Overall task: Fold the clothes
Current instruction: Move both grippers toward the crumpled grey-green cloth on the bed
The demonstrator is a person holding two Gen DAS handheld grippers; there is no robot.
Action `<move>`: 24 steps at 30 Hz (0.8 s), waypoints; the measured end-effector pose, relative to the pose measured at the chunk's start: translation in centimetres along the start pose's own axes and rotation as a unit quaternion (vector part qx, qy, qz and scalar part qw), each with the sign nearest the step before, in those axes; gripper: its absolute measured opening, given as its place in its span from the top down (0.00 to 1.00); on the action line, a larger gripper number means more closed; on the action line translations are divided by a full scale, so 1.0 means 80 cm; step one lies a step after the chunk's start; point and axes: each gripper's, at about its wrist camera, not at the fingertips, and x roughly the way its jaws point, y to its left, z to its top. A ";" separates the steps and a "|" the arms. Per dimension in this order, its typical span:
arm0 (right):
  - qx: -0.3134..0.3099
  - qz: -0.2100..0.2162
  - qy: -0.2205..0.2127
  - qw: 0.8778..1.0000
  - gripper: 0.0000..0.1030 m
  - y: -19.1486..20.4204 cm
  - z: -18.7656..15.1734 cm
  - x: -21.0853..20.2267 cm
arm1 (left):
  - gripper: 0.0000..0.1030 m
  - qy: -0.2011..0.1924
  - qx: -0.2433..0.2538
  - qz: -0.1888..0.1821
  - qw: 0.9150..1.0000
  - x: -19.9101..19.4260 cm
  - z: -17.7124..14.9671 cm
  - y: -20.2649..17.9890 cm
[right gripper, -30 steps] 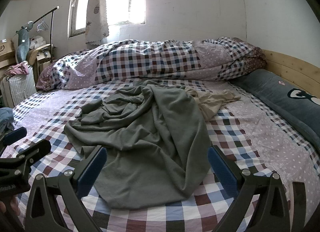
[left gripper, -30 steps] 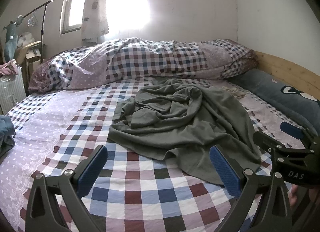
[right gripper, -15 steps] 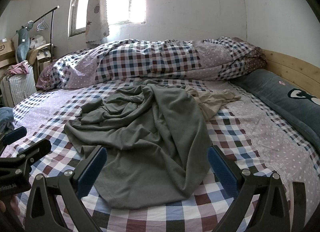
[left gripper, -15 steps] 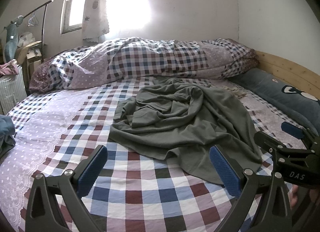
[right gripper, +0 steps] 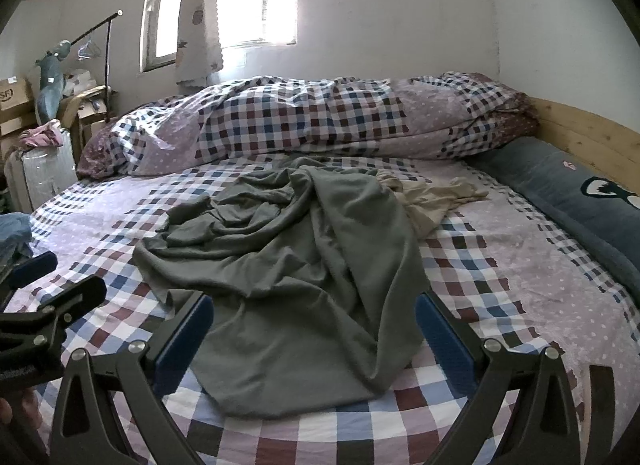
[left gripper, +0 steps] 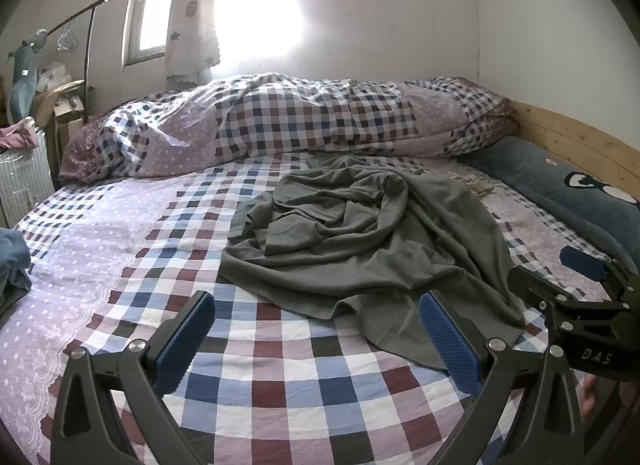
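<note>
Spread wide and empty, both sets of fingers: left gripper (left gripper: pixel 316 341) and right gripper (right gripper: pixel 314 339), hovering above the bed's (left gripper: pixel 280 385) near edge. Just beyond, heaped mid-bed, a crumpled grey garment (right gripper: pixel 296 265): soft, light, limp, likely to sag. Best pinched at the near hem corners.

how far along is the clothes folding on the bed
Nothing looks done: no folded garment shows. The grey garment lies crumpled on the checked bedsheet, with a beige garment bunched at its far right edge. Nothing is in hand: the left gripper and right gripper both hover open and empty near the grey garment's near edge. Spreading and folding both pieces is left.
</note>
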 end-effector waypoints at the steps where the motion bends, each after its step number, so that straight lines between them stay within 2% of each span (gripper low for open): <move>1: 0.001 0.004 0.000 1.000 0.00 0.000 0.000 0.000 | 0.00 0.000 -0.001 0.000 1.000 0.000 0.000 0.001; 13: -0.003 0.022 -0.002 1.000 0.00 0.000 0.000 -0.001 | 0.00 0.003 -0.004 -0.001 1.000 0.001 0.001 0.002; 24: 0.001 0.052 0.029 0.998 0.00 -0.005 -0.004 0.012 | 0.00 0.008 -0.012 0.001 1.000 0.004 0.000 0.008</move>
